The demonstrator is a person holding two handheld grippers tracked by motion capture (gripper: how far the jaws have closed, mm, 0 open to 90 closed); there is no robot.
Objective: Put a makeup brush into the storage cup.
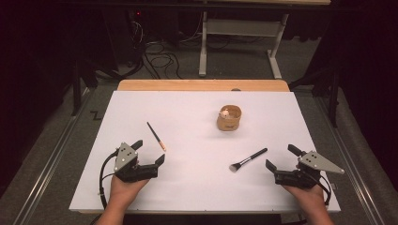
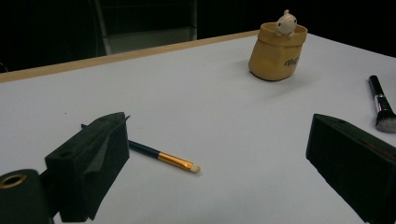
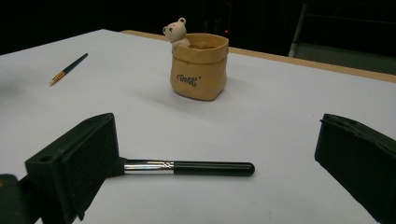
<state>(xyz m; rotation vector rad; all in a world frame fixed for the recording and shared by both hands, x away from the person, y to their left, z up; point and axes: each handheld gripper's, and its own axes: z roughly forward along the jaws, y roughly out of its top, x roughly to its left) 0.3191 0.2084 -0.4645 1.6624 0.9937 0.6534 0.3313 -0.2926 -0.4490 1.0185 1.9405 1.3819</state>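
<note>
Left gripper (image 1: 150,152): near the table's front edge, far to the near-left of the pot; jaws spread wide, nothing between them, resting low over the table.
Right gripper (image 1: 280,157): near the front edge, to the near-right of the pot; jaws spread wide, nothing held.
Table (image 1: 197,192): white top with a wooden strip along the far edge, behind the pot.
Powder brush (image 1: 248,160): flat on the table, nearer than the pot and slightly to its right; bristles toward the front, black handle angled up and to the right; just beside the right gripper, apart from it.
Thin brush (image 1: 156,136): flat on the table, left of the pot and a little nearer; gold ferrule and pale tip toward the front, just ahead of the left gripper.
Pot (image 1: 229,118): tan, bag-shaped, upright, right of the table's centre; a small white bear figure (image 1: 225,112) at its rim.
</note>
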